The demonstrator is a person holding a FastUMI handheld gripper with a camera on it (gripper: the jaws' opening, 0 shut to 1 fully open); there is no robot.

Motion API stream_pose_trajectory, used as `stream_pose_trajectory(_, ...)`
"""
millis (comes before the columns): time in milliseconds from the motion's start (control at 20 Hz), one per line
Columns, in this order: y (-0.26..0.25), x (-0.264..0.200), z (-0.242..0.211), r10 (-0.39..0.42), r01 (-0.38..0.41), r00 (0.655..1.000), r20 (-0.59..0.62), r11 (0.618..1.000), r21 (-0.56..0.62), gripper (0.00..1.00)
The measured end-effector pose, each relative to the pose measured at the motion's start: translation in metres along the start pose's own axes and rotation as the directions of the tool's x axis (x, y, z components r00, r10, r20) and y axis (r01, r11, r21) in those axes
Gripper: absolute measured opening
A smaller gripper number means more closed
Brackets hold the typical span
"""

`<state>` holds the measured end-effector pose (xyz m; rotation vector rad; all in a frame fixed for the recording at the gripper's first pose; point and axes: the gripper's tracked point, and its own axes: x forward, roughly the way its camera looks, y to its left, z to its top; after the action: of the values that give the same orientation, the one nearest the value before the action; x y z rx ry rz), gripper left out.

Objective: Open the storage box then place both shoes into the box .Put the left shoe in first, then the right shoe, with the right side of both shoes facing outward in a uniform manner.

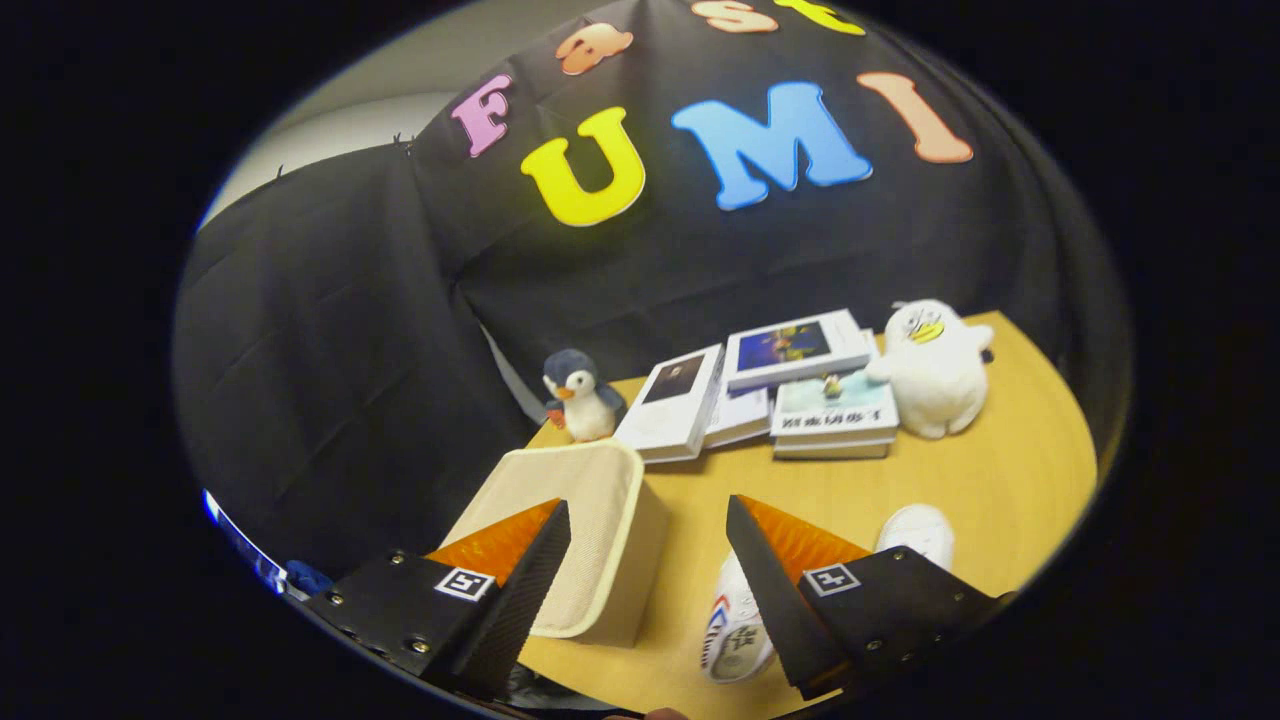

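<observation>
While storage box sits lid-down on table, nothing done yet. Gripper fingers apart, empty, above box's right side. Two white shoes right of box, both unplaced.

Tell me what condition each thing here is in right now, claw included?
claw: open, holding nothing.
storage box: beige, on the table just ahead of the claw, lid shut.
shoes: white, lying on the table behind the right finger, not yet boxed.
books: closed, stacked beyond the box.
penguin toy: upright beside the books.
white plush toy: upright at the books' other end.
</observation>
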<state>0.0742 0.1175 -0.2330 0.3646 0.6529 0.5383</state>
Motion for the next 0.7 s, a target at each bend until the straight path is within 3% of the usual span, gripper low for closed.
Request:
stream_pose_trajectory(300,0.010,0.045,-0.051,0.150,-0.118,0.975,-0.163,0.974,0.193,0.97)
stream_pose_trajectory(700,0.022,0.064,-0.089,0.276,-0.158,0.930,-0.245,0.897,0.412,0.96)
